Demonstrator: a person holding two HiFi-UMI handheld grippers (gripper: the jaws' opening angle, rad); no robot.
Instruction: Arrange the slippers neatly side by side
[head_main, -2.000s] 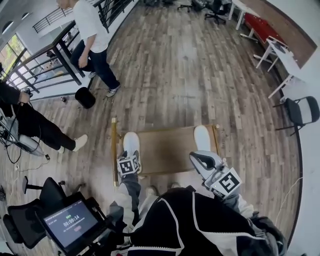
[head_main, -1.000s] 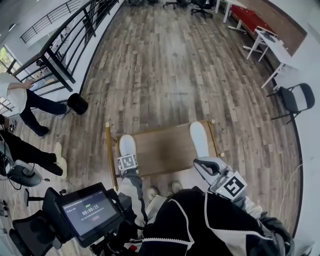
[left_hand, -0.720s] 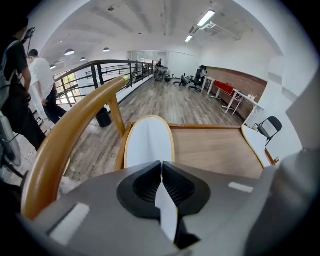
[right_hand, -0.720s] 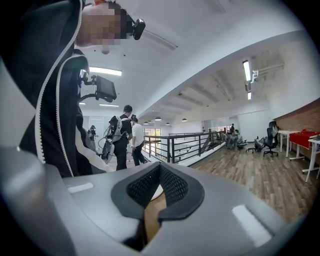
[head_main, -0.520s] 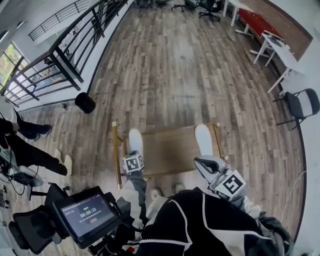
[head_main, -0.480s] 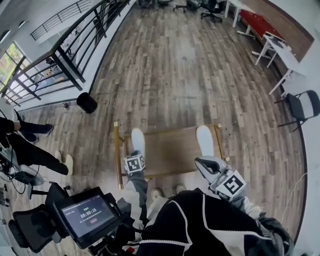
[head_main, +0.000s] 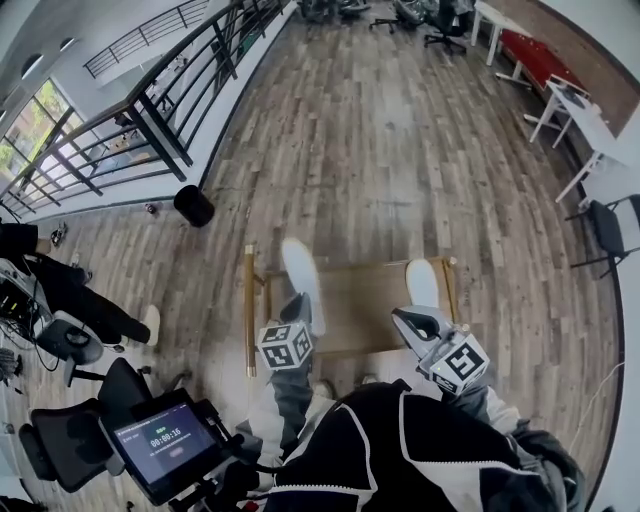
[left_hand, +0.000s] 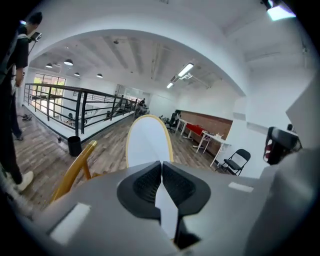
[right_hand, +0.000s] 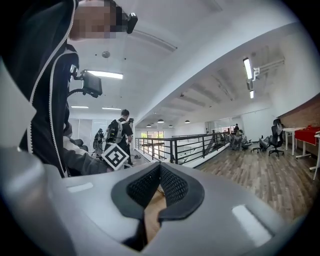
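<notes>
White flat slipper (head_main: 303, 272) hangs clamped by its edge in the left gripper (head_main: 297, 308) above the brown wooden table (head_main: 360, 300), mid-carry; next, judged, lowering parallel beside the second white slipper (head_main: 422, 283), where the right gripper (head_main: 412, 322) waits closed and empty.

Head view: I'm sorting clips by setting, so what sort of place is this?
Probably an open-plan office or lab on an upper level: a black railing edges the plank floor, and white desks and office chairs stand along the far side.
</notes>
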